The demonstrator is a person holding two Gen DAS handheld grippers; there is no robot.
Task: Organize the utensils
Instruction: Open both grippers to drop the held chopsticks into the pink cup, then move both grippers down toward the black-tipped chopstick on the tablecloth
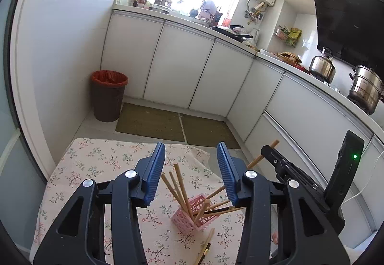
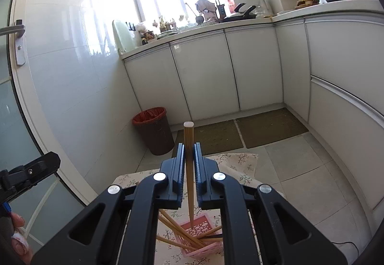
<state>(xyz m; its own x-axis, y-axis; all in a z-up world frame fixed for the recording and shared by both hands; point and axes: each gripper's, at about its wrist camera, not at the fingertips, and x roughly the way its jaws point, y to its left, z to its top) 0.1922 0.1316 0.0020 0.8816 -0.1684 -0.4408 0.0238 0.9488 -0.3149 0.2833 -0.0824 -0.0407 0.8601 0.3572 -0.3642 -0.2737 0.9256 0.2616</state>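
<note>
A pink perforated basket (image 1: 192, 218) stands on the floral tablecloth (image 1: 100, 169) and holds several wooden chopsticks (image 1: 178, 187). My left gripper (image 1: 190, 159) is open and empty, above and in front of the basket. Two loose chopsticks (image 1: 206, 247) lie on the cloth near the basket. My right gripper (image 2: 189, 157) is shut on a wooden chopstick (image 2: 189, 145) held upright, tip down just over the basket (image 2: 204, 237). The right gripper's body (image 1: 300, 176) and the top of its chopstick (image 1: 264, 153) show at the right of the left wrist view.
The small table stands in a kitchen with white cabinets (image 1: 182, 68) behind. A brown bin with a red liner (image 1: 108, 94) stands on the floor at the left wall. Two green mats (image 1: 172, 124) lie beyond the table. Pots (image 1: 364, 90) sit on the counter at right.
</note>
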